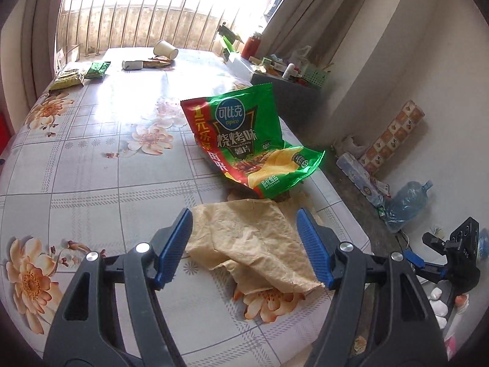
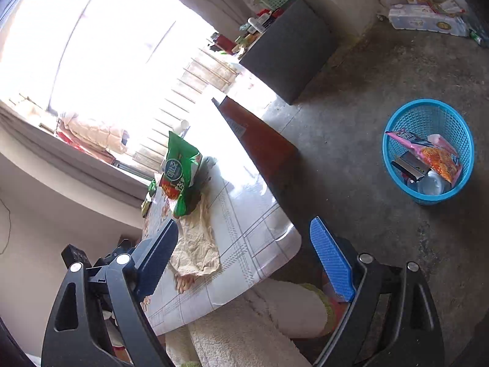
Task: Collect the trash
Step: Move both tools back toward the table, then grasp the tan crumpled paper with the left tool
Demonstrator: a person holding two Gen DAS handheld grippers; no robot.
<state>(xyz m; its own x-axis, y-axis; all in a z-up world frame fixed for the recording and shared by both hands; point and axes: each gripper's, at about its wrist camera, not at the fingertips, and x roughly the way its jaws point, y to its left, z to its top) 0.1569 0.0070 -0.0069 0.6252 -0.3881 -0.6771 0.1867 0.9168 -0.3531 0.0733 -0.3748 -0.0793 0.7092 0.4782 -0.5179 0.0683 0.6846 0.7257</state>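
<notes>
Lying near the table's right edge, a green and red chip bag point(image 1: 244, 140) carries the brand "copico" in a blue circle, large Chinese characters below it, a yellow "1" down its red stripe, a picture of chips, and small print reading "PUFFED FOOD". Just in front of it, and partly under it, sits a crumpled sheet of brown paper point(image 1: 253, 241).

Over that paper the left gripper point(image 1: 244, 247) hangs with its blue pads spread wide; the paper lies between them, but neither pad presses on it. The right gripper point(image 2: 244, 260) is also wide open and holds nothing, tilted out past the table's corner above the floor.

Covering the table point(image 1: 91, 165) is a glossy cloth printed with grey checks and orange flowers. At its far end lie a tipped paper cup point(image 1: 165, 49), a small white box point(image 1: 132, 65) and several green snack packets point(image 1: 97, 70). Beyond stand a barred, sunlit window point(image 1: 146, 15) and beige curtains.

On the bare concrete floor a blue mesh basket point(image 2: 428, 150) already holds wrappers and a clear cup. A dark cabinet point(image 2: 287, 49) by the wall is cluttered with small items, its labels too small to read.
</notes>
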